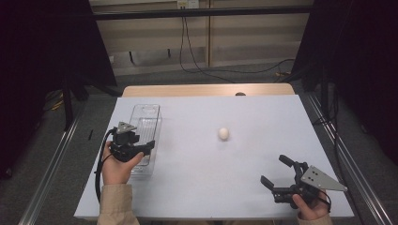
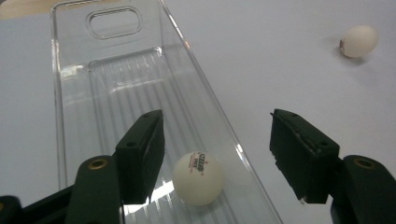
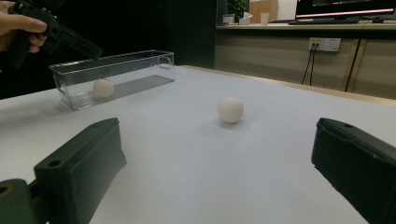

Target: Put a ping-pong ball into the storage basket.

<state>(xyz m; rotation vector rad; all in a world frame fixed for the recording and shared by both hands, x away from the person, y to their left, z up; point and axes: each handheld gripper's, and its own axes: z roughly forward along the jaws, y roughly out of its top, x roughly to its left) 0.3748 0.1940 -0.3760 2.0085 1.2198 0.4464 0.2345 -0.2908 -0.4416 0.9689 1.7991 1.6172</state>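
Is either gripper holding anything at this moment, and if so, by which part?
Nothing is held. The left gripper stands open above the ball lying in the clear tray; the right gripper is open and empty.

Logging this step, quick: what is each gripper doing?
Left gripper: open, holding nothing; ball lies in the clear bin.
Right gripper: open, empty.

Glossy clear plastic bin (image 2: 74,93); matt white balls (image 2: 198,178).
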